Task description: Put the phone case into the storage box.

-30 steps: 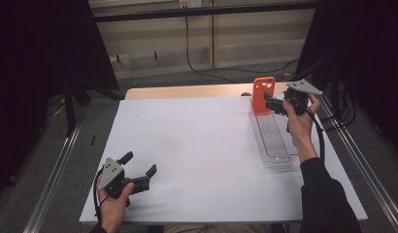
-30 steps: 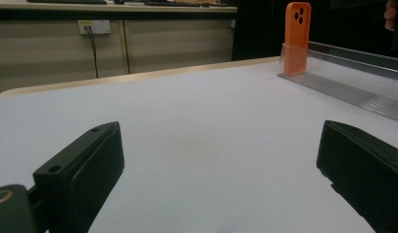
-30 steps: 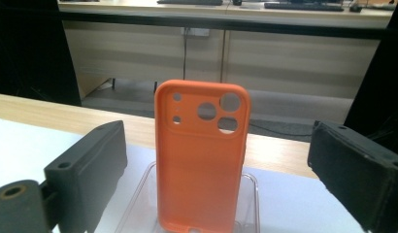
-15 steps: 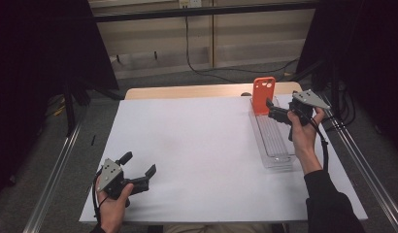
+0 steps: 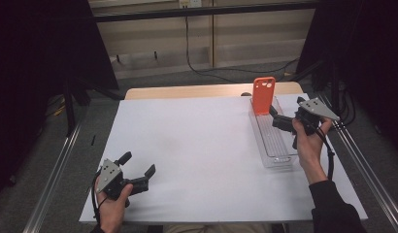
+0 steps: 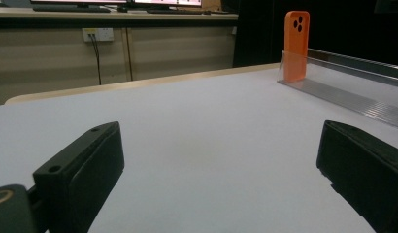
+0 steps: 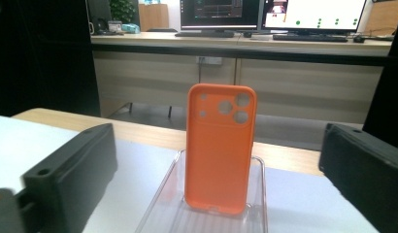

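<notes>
Orange phone case [image 5: 263, 94] stands upright at the far end of a clear ribbed tray [image 5: 277, 145], right side of the white table [image 5: 197, 145]; camera cut-outs at the top, lower edge seated in the tray's grooves. In the right gripper view the case [image 7: 220, 148] sits straight ahead, apart from both jaws.

Right tongs [image 5: 279, 119] hang just beside the tray's far half, near the case. Jaws have just been opening, now wide, nothing between them. Left tongs [image 5: 139, 171] rest low at the table's near left corner, well apart from the tray, jaws spread, empty.

Handling, as judged: case looks light, thin-walled, likely soft and flexible, matte, so not very slippery. A hard squeeze across the open back could bow it. Best hold seems the two long side edges, mid-height, below the cut-outs. It stands free and could tip at a nudge.
</notes>
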Demonstrator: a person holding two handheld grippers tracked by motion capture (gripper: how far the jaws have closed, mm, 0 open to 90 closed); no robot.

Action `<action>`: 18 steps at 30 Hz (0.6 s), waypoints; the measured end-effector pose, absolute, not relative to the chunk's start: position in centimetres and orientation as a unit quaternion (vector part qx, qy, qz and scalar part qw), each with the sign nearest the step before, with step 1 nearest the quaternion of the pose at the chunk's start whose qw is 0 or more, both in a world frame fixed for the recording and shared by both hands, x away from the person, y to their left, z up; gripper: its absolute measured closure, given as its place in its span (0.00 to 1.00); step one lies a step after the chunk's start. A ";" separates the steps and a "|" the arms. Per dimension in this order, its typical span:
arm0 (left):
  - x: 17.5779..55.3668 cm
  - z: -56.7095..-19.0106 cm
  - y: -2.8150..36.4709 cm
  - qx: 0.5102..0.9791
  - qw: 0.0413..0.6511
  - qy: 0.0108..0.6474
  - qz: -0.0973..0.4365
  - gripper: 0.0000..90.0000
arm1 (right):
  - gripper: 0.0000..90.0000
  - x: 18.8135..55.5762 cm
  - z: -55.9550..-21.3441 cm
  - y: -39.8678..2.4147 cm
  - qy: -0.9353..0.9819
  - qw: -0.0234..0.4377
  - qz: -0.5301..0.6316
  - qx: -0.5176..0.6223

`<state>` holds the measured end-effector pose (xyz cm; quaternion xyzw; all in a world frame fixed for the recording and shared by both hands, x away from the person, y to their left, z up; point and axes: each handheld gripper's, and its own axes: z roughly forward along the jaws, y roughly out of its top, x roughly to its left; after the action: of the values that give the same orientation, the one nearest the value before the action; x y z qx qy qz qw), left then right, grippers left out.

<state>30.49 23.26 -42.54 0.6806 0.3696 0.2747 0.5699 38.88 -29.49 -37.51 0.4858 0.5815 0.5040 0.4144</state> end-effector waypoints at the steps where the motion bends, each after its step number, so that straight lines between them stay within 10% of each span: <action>1: 30.5 -42.5 23.3 0.679 0.571 0.371 0.274 0.03 | 0.01 38.7 -37.6 -29.4 0.579 0.418 0.505 0.485; 18: 30.4 -42.5 23.4 0.675 0.573 0.375 0.275 0.03 | 0.00 35.3 -38.0 -28.8 0.588 0.425 0.509 0.463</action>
<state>30.41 23.37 -42.51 0.6748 0.3752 0.2751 0.5729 35.31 -28.84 -37.96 0.4626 0.5882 0.5092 0.4252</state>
